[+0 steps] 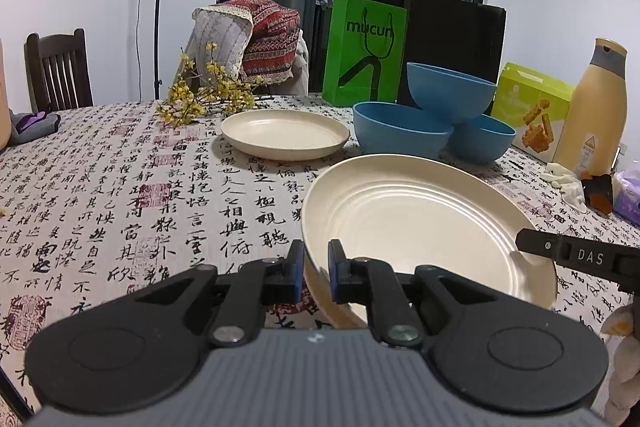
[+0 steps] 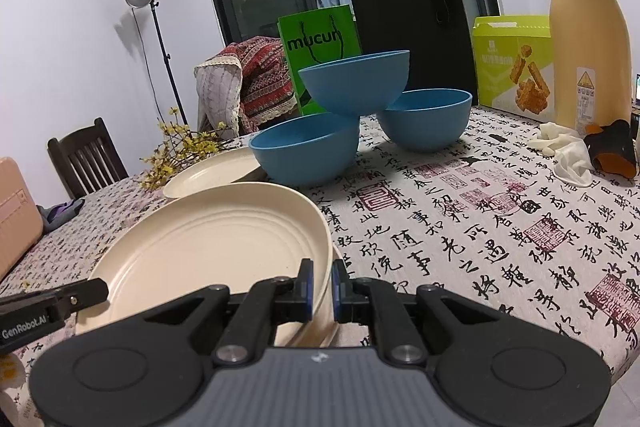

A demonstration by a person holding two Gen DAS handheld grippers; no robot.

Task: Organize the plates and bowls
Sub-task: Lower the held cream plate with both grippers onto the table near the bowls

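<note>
Green bag at back of table: word "mucun" in dark letters. Right gripper, seen from left camera: white letters "DAS" on its black finger. Left gripper, seen from right camera: "GenRobot.AI" on its side. Tablecloth: black brush-written Chinese characters and red square stamps all over. Green box and tan bottle: labels too small to read.

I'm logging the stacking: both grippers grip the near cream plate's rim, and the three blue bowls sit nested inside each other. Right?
Not quite. The bowls aren't nested: one rests on the rims of the other two, as the right wrist view shows. Left gripper and right gripper do grip the near plate.
</note>
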